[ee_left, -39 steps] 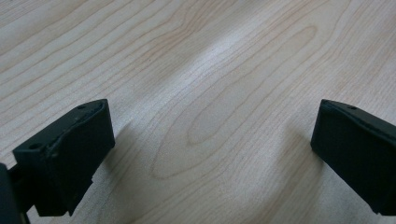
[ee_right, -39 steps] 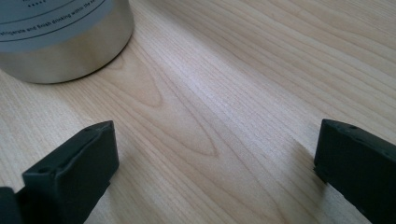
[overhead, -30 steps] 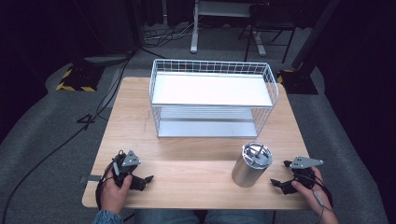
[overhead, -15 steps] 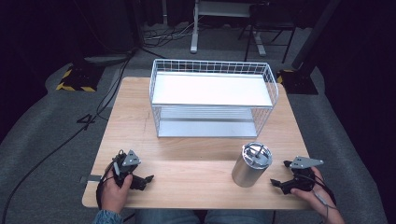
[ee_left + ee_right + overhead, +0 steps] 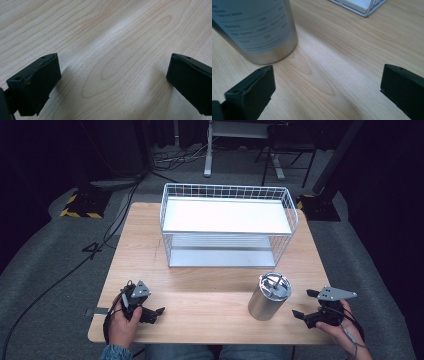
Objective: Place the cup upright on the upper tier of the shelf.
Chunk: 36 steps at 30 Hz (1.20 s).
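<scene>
The right gripper (image 5: 303, 305) has edged slightly nearer the steel tumbler (image 5: 269, 296), fingers spread.

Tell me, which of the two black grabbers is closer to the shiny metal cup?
The right gripper. It sits just beside the steel tumbler, jaws wide open toward it. The left gripper rests far across the table, facing bare wood.

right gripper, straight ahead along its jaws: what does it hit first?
Probably the steel tumbler. The right gripper points left across the table, jaws open; the tumbler sits left of centre in its view, so it might only graze it.
</scene>
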Motion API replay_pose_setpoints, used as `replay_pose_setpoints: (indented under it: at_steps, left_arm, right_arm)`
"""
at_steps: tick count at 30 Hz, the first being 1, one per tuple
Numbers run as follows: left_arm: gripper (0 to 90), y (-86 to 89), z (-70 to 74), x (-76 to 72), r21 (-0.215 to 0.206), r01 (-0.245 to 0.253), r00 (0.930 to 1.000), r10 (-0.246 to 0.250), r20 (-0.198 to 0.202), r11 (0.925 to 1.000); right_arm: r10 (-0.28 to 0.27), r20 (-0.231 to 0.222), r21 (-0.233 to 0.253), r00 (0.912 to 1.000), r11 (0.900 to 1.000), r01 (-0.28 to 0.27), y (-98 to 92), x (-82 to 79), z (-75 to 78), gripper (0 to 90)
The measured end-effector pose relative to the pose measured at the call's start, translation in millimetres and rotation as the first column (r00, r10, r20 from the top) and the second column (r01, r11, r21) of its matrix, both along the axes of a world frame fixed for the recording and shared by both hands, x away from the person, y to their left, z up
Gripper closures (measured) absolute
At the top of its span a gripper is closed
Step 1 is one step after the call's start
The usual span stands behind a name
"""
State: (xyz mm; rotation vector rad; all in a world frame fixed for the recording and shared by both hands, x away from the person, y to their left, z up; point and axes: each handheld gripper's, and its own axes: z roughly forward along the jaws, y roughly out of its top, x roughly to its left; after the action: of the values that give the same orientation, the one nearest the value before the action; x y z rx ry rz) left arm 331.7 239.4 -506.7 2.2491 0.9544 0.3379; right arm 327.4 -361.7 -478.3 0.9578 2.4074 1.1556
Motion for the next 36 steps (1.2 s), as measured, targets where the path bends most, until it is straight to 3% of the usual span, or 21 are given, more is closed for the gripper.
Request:
replay_pose_setpoints:
  at_steps: [12,15,21,27,36]
  left_arm:
    - [0.0,0.0,0.0,0.1,0.0,0.0,1.0,0.0,0.0,1.0]
    - [0.0,0.0,0.0,0.1,0.0,0.0,1.0,0.0,0.0,1.0]
    - [0.0,0.0,0.0,0.1,0.0,0.0,1.0,0.0,0.0,1.0]
    - [0.0,0.0,0.0,0.1,0.0,0.0,1.0,0.0,0.0,1.0]
    - [0.0,0.0,0.0,0.1,0.0,0.0,1.0,0.0,0.0,1.0]
  right_arm:
    - [-0.004,0.042,0.06,0.9991,0.998,0.002,3.5,-12.8,23.8,0.2]
    - [0.019,0.054,0.098,0.9984,0.995,-0.025,6.6,-17.5,31.1,0.2]
    - [0.078,0.075,0.182,0.9941,0.979,-0.091,14.4,-24.0,43.1,0.2]
    - [0.104,0.116,0.188,0.9878,0.974,-0.124,24.1,-28.1,51.9,0.2]
    - [0.121,0.141,0.213,0.9826,0.966,-0.15,37.2,-28.0,54.4,0.2]
